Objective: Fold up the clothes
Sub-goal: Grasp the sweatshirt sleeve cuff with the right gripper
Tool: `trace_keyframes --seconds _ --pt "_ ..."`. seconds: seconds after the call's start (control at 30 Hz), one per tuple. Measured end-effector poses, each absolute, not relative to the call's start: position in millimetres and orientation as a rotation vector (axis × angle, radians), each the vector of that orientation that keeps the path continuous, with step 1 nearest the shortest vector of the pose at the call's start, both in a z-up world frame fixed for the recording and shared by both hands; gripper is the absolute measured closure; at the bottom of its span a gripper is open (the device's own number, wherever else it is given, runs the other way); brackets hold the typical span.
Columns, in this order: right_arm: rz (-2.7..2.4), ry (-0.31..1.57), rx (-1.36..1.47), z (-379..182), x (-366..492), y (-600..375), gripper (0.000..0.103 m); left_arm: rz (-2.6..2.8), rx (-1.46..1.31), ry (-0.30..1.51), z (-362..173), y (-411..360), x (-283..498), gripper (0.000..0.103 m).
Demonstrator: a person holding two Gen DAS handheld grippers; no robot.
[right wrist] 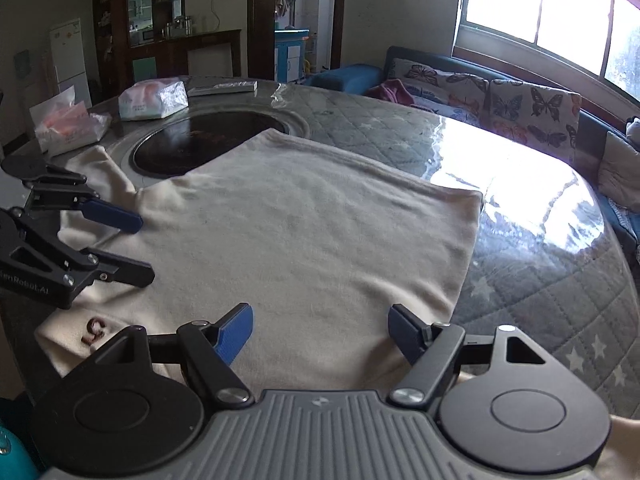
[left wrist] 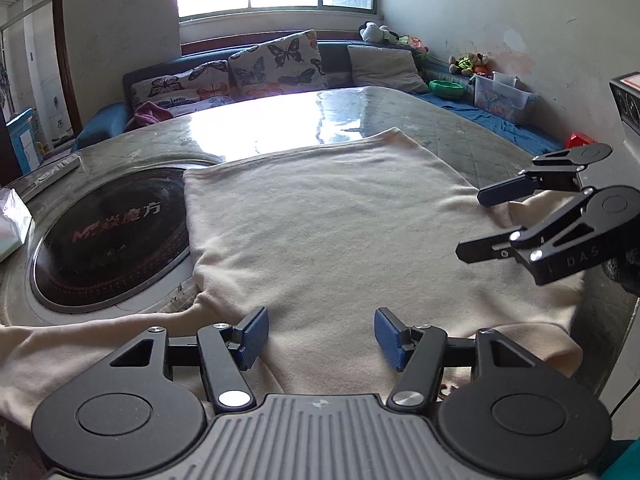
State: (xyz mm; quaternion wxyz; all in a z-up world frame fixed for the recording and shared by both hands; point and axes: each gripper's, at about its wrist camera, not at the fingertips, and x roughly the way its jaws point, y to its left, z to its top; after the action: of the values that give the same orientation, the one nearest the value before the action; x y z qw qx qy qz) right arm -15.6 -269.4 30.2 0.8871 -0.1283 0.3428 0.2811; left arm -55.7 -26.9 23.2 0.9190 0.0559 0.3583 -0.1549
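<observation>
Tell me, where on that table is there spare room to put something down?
The quilted table cover right of the cream garment, toward the butterfly cushions, looks bare. Crowded: the far left, where plastic bags flank the round black hotplate.

The left gripper tilts downward with its jaws spread apart, nothing pinched between the blue pads. The right gripper angles down alongside it, jaws likewise parted and empty.
</observation>
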Motion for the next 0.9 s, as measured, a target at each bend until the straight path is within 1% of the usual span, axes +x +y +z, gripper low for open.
trace_keyframes --seconds 0.23,0.3,0.43,0.53,0.6,0.63,0.67,0.77,0.8,0.83,0.87,0.9 --pt "0.54 0.709 -0.231 39.1 26.7 -271.5 0.028 -0.314 0.089 0.737 21.2 -22.3 -52.0 0.04" --pt "0.514 0.717 -0.211 40.1 43.6 -274.6 0.033 -0.312 0.085 0.737 21.5 -22.0 -51.2 0.04" --pt "0.449 0.729 -0.162 41.1 74.7 -283.5 0.036 -0.31 0.07 0.738 22.7 -19.6 -49.0 0.04" --pt "0.38 0.736 -0.112 37.7 102.5 -294.5 0.042 -0.31 0.065 0.737 22.4 -18.5 -46.7 0.038" --pt "0.35 0.749 -0.082 32.9 117.7 -300.2 0.049 -0.312 0.07 0.737 22.0 -19.1 -46.5 0.037" --pt "0.336 0.756 -0.067 30.3 125.0 -303.0 0.051 -0.312 0.072 0.737 22.0 -19.3 -46.7 0.036" --pt "0.325 0.761 -0.054 27.6 131.4 -305.4 0.054 -0.313 0.073 0.737 22.1 -19.6 -46.8 0.036" --pt "0.298 0.764 -0.02 19.4 145.3 -310.8 0.069 -0.312 0.073 0.738 22.5 -19.4 -46.1 0.036" --pt "0.293 0.763 -0.013 17.6 148.8 -312.1 0.078 -0.311 0.073 0.738 22.6 -19.3 -45.6 0.036" --pt "0.296 0.758 -0.011 17.3 150.0 -312.5 0.084 -0.309 0.074 0.738 22.5 -19.3 -44.9 0.036" --pt "0.299 0.756 -0.006 17.1 150.8 -313.0 0.094 -0.307 0.075 0.737 22.3 -19.3 -44.3 0.036" --pt "0.297 0.755 -0.002 16.7 151.5 -313.9 0.097 -0.307 0.078 0.736 22.4 -19.9 -43.8 0.036"
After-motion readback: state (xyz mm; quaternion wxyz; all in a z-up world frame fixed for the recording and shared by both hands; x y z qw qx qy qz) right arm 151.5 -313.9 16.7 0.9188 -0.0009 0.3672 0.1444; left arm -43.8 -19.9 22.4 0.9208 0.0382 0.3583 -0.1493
